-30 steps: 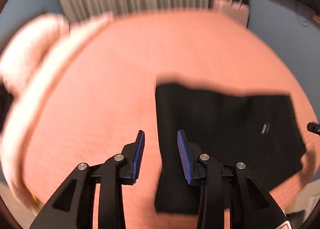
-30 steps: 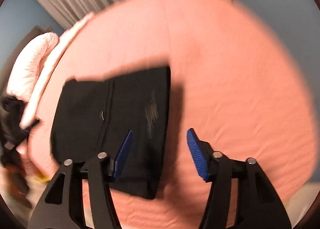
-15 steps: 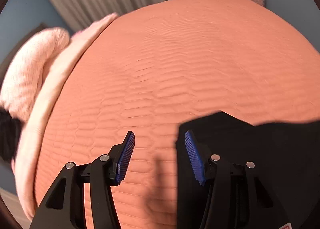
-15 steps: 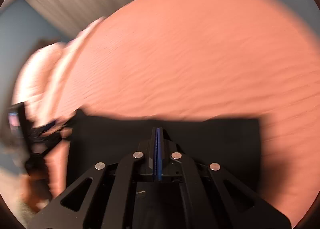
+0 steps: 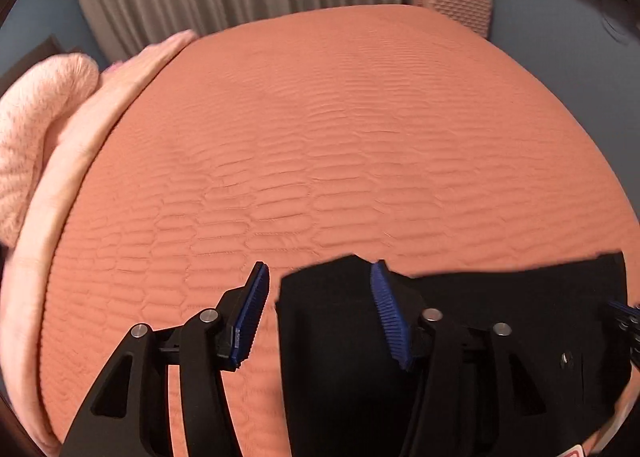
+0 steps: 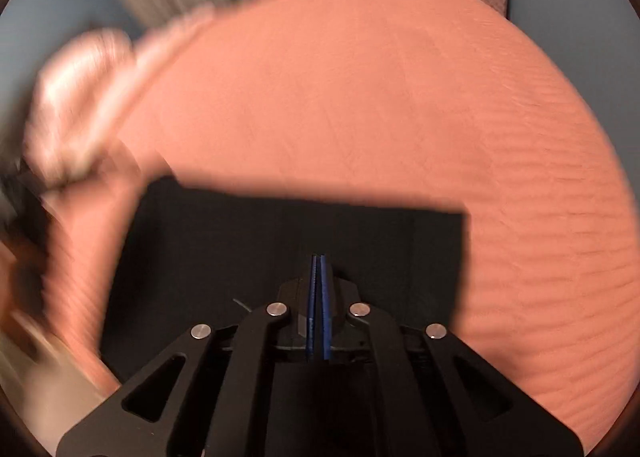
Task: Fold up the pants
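Right gripper [image 6: 319, 305] pads together above the black pants [image 6: 260, 241]; whether it clamps fabric is unclear. Left gripper [image 5: 316, 313], jaws apart, should pinch the 12 o'clock corner squarely.

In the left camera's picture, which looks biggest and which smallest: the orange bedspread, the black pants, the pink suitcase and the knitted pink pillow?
As they look in the left wrist view:
1. orange bedspread, by far
2. black pants, partly hidden behind the fingers
3. knitted pink pillow, cut off at the edge
4. pink suitcase, though it is farthest away, so truly bigger than it looks
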